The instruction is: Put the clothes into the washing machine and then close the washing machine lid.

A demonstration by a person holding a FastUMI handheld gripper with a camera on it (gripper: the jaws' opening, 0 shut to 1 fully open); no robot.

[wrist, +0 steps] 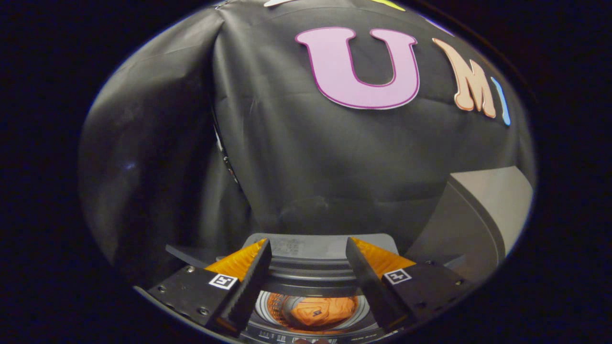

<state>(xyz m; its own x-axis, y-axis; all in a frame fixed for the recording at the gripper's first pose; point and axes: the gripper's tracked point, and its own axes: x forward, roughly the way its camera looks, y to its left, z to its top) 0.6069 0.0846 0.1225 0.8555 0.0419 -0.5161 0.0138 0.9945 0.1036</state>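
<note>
the gripper (308, 267) is held above the washing machine (311, 248), its 2 fingers spread wide with nothing between them. an orange garment (318, 310) is seen already down in the drum, below the fingers. the raised lid (478, 215) stands to the right. judged next: the lid should be approached from behind its upper edge and pushed down steadily, with the fingers kept clear of the rim.

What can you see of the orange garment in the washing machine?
The orange garment lies crumpled in a soft, wrinkled heap at the bottom of the washing machine drum. It looks like cloth, with a small dark patch on top. It lies below the open gripper, seen between its fingers, and nothing grips it.
</note>
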